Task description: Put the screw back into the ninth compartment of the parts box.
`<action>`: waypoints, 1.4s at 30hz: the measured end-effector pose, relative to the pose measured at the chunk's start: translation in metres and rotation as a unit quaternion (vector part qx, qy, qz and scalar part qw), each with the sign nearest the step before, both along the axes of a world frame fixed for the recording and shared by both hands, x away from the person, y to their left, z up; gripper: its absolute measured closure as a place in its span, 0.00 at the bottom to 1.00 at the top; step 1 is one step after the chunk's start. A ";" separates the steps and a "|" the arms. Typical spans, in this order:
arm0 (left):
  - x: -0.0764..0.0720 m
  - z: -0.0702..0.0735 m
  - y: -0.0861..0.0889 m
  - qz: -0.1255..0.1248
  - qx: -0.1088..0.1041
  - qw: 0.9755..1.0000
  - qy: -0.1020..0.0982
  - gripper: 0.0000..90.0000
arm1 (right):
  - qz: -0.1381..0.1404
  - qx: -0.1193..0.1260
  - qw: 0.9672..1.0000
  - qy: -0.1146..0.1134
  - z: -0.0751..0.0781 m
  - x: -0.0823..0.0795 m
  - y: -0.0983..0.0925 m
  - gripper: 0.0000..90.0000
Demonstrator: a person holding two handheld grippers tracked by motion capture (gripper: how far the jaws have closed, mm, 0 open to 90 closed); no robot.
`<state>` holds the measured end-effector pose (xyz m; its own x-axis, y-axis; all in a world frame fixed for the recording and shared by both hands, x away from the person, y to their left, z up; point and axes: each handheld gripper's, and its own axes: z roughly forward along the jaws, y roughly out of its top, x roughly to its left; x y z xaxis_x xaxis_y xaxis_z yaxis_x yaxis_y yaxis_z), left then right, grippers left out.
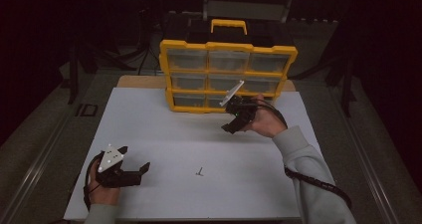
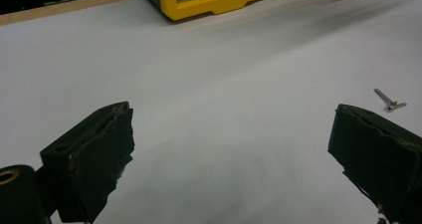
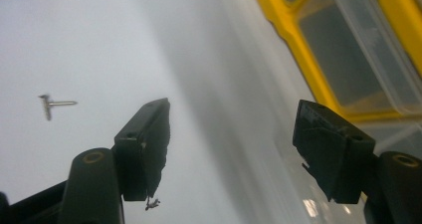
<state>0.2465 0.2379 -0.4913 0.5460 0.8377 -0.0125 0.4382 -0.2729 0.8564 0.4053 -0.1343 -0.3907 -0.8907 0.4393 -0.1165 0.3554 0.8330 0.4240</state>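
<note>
A small metal screw (image 1: 200, 172) lies on the white table top (image 1: 164, 134), front centre; it also appears in the left gripper view as the screw (image 2: 389, 101) and in the right gripper view as the screw (image 3: 53, 104). My left gripper (image 1: 135, 164) rests at the front left, open and empty, left of the screw; its jaws stand wide apart around the left gripper (image 2: 231, 149). My right gripper (image 1: 230, 119) hovers in front of the yellow drawer organiser (image 1: 227, 74), pointing down towards the table, open with nothing between the pads of the right gripper (image 3: 231, 149).
The organiser (image 3: 318, 69) stands upright at the back centre with clear drawers and a yellow handle (image 1: 228, 25). A wooden board edge (image 2: 64, 7) shows behind the white top. Dark floor surrounds the table.
</note>
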 end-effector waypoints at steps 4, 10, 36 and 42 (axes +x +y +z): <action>0.000 0.000 0.000 0.000 0.000 1.000 0.000 0.05 | 0.023 -0.001 1.000 -0.001 -0.003 -0.008 0.011 0.34; 0.000 0.000 0.000 0.002 0.001 1.000 0.000 0.05 | 0.041 0.002 0.999 -0.002 -0.005 -0.017 0.021 0.34; 0.000 0.000 0.001 0.003 0.000 1.000 0.000 0.05 | 0.106 -0.009 0.994 0.018 -0.033 -0.045 0.051 0.38; 0.000 0.000 0.001 0.003 0.000 1.000 -0.001 0.05 | 0.124 -0.016 0.992 0.022 -0.040 -0.050 0.057 0.38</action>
<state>0.2463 0.2387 -0.4908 0.5410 0.8410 -0.0122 0.4390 -0.2699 0.8570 0.3551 -0.0777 -0.4311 -0.9752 0.2037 -0.0861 0.1560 0.9094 0.3856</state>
